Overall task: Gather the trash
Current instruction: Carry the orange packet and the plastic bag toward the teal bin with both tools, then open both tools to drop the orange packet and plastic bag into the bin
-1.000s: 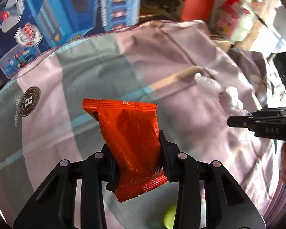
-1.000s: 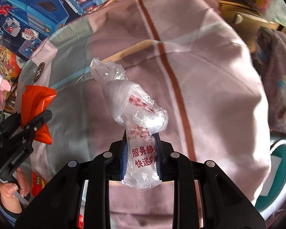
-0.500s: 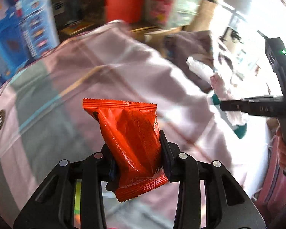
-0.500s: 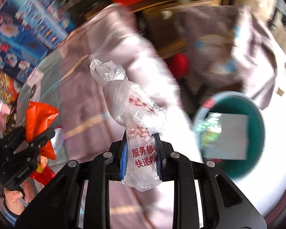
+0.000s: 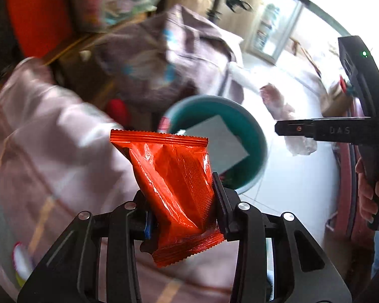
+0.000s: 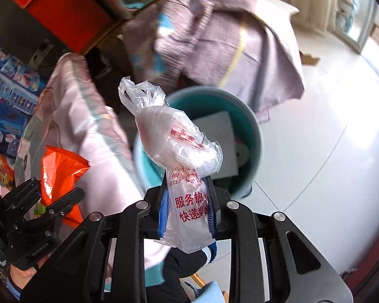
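Orange wrapper (image 5: 173,176) pinched in left hand-held gripper (image 5: 183,217) — right hand-held gripper (image 6: 187,214) pinching plastic bag (image 6: 179,151).

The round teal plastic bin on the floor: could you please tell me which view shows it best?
The right wrist view: the round teal plastic bin shows most of its rim and inside. In the left wrist view it is blurred and partly behind the orange snack wrapper.

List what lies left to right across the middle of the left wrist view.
Pink striped cloth → orange snack packet held by the left tool → teal bin → clear plastic bag → right tool.
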{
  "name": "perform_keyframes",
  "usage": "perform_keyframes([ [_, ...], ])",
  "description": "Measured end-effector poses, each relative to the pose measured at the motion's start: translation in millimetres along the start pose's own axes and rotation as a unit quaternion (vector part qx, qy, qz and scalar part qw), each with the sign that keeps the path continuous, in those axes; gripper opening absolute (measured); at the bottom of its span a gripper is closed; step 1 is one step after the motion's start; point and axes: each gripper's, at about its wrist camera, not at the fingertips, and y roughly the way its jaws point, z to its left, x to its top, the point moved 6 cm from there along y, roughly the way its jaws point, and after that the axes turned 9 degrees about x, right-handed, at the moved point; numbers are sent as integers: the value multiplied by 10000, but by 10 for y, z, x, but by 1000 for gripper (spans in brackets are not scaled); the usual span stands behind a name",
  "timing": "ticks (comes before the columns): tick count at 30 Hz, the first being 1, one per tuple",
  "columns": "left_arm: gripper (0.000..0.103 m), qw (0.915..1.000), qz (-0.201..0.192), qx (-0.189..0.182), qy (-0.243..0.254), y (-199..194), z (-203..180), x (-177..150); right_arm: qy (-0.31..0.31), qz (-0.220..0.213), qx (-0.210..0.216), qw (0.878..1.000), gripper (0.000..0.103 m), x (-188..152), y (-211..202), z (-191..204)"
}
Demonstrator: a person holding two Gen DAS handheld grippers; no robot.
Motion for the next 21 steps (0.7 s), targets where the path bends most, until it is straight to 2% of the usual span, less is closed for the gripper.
perform_keyframes([
  [7, 40, 9985, 427, -174, 287, 529, -495, 94, 224, 152, 48, 9996, 24, 28, 110, -344],
  [16, 42, 9960, 774, -293, 333, 982, -608, 155, 381, 317, 110, 9987, 25, 131, 297, -552],
  [17, 43, 9958, 799, -319, 313, 1028, -607, 169, 393, 325, 105, 9986, 25, 142, 313, -566],
  [19, 60, 9960, 800, -295, 276, 1060, -584, 187, 427, 343, 106, 9984, 26, 162, 341, -592],
  [21, 65, 9963, 782, -254, 236, 1081, -558, 206, 444, 359, 95, 9983, 26, 178, 368, -612],
])
